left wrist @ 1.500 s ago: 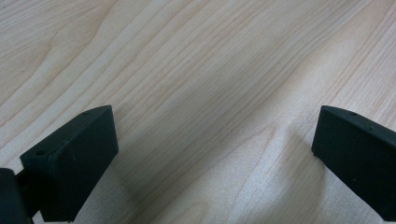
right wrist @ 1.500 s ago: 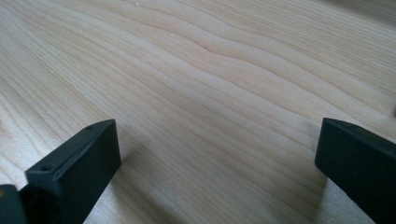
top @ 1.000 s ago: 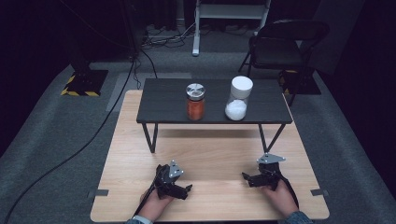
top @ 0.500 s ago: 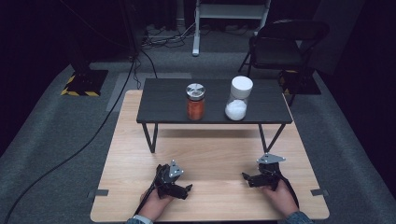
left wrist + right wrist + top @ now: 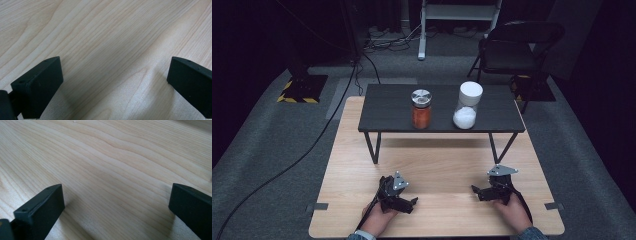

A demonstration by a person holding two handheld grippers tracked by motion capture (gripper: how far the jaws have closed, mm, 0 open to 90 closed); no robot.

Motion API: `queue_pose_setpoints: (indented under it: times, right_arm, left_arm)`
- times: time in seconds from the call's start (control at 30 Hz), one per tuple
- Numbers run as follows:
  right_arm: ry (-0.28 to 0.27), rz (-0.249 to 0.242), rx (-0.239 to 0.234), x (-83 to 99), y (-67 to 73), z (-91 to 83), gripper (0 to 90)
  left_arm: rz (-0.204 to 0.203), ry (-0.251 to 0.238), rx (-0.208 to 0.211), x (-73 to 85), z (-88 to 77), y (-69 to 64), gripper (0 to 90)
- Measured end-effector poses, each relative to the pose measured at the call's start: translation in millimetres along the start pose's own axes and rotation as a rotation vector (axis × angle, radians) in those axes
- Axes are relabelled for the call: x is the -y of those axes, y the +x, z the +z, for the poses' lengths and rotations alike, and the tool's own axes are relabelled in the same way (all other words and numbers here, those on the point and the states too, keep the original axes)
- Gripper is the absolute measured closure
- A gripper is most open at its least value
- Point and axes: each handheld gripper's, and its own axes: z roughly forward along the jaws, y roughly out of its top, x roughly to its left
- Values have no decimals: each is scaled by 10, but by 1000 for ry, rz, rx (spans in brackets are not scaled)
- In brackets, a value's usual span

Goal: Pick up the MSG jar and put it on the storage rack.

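A glass jar of orange-red contents with a metal lid [image 5: 421, 108] stands on a small black raised table [image 5: 387, 112]. To its right on the same surface stands a clear jar with a white lid [image 5: 467, 105], white powder in its lower part. My left gripper [image 5: 413, 202] rests on the wooden tabletop [image 5: 437, 170] near the front edge, held by a hand. The right gripper [image 5: 474, 190] rests at the front right, likewise in a hand. In the left gripper view the left gripper [image 5: 113, 82] stands open over bare wood. The right gripper [image 5: 116, 205] in its own view is open too, nothing between its jaws.
The black table's thin legs [image 5: 373, 147] stand on the wood between the grippers and the jars. A black folding chair [image 5: 517, 47] stands behind the table at the right. Cables [image 5: 312, 145] trail over the grey carpet at the left.
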Motion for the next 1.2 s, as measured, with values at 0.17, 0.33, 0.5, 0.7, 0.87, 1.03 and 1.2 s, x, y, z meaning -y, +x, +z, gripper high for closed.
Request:
queue_pose_setpoints:
  times: [0.17,0.33,0.5,0.7,0.87,1.03,1.2]
  right_arm:
    - [0,0,0,0,0,0,0]
    - [0,0,0,-1,-1,1,0]
    - [0,-1,-1,-3,-4,3,0]
    - [0,-1,-1,-3,-2,3,0]
    - [0,-1,-1,-3,-2,3,0]
    - [0,-1,-1,-3,-2,3,0]
    - [0,-1,-1,-3,-2,3,0]
  left_arm:
    - [0,0,0,0,0,0,1]
    - [0,0,0,0,0,0,1]
    - [0,0,0,0,0,0,1]
    - [0,0,0,0,0,0,1]
    - [1,-1,0,1,0,0,1]
    - [1,-1,0,1,0,0,1]
    - [0,0,0,0,0,0,1]
